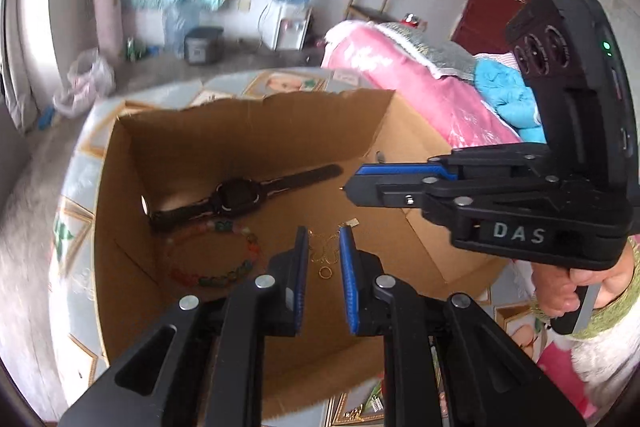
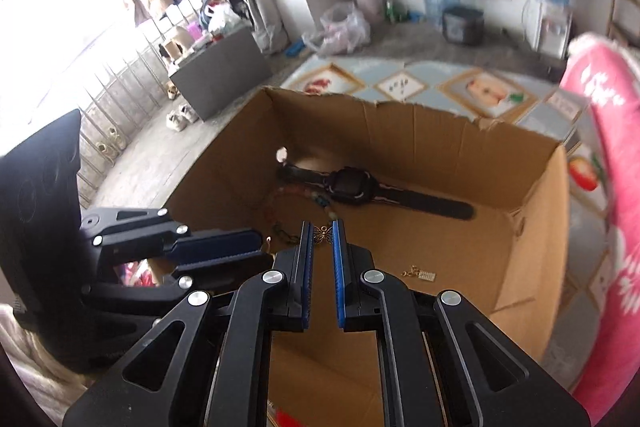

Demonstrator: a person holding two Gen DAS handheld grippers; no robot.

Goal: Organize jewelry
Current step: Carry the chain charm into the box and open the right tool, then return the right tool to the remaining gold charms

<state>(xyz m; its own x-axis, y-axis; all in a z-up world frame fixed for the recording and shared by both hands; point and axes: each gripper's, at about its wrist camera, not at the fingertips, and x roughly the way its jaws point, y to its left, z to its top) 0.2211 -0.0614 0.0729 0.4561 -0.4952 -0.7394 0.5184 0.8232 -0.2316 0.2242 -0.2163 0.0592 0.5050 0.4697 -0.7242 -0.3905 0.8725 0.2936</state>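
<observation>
Now both tools hang over the cardboard box (image 1: 256, 131).

My left gripper (image 1: 324, 247) and right gripper (image 2: 322, 241) stand narrowly parted, holding nothing; the watch (image 1: 240, 197) lies along the far wall, bead bracelet (image 1: 216, 255) beside it, gold chain (image 1: 326, 251) mid-floor, seemingly gathered for sorting.

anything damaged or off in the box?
The cardboard box has a ragged, torn top edge along its far wall, and a small hole near the watch. The jewelry looks intact.
</observation>
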